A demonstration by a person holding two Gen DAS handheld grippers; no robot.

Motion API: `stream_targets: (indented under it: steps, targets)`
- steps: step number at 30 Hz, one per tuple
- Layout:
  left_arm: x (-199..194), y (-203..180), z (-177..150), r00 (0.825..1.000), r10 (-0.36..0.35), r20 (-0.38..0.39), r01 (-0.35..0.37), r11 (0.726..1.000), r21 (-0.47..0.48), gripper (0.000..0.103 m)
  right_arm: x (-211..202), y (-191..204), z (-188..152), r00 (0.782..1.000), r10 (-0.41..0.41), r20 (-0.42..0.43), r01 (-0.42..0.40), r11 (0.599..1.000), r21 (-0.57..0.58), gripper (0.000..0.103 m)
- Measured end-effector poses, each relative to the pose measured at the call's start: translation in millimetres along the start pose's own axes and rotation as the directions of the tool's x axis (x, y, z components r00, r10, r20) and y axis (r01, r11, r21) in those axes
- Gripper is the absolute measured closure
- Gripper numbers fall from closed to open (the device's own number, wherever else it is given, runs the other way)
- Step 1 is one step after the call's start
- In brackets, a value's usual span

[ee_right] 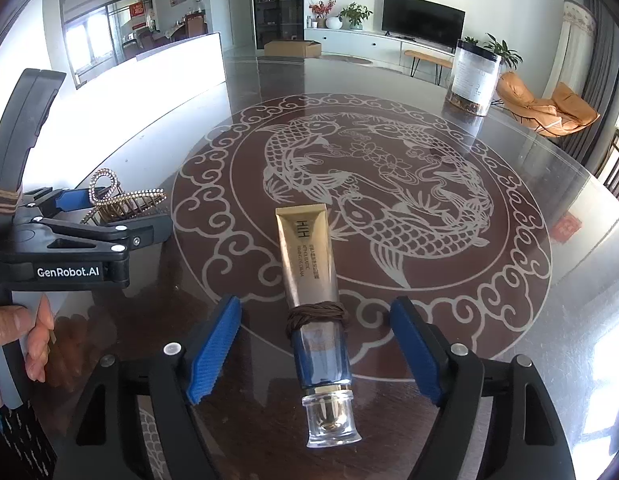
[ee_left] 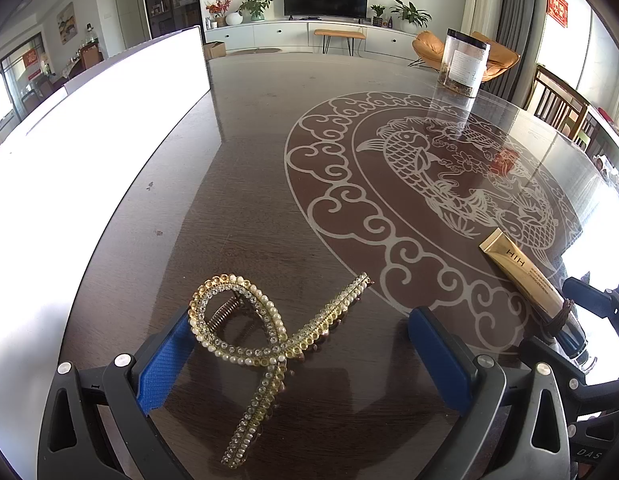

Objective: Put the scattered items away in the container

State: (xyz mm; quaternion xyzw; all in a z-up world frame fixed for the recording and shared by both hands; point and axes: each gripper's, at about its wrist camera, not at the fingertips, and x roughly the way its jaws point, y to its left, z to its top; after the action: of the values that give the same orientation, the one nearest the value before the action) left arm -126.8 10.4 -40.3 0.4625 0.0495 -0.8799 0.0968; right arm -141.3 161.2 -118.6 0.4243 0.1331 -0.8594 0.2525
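Right hand-held gripper open, tube lying between its pads, untouched; round cap could roll or squirt out on closing. Left hand-held gripper open astride the clip; thin loop may snag one pad. White container beyond, left. Only the right view shows the holding hand and the clip's teeth.
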Motion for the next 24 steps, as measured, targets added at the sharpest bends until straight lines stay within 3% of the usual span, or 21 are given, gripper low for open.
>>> stream_targets:
  steps: [9, 24]
  targets:
    - [-0.1, 0.2, -0.3, 1.0, 0.0, 0.0, 0.0, 1.0, 0.0, 0.0, 4.3, 2.3, 0.5, 1.0, 0.004, -0.016, -0.004, 1.0, -0.005, 0.009]
    - [-0.5, 0.8, -1.1, 1.0, 0.005, 0.0, -0.005, 1.0, -0.001, 0.0, 7.8, 5.2, 0.3, 1.0, 0.01, -0.027, -0.01, 1.0, -0.01, 0.002]
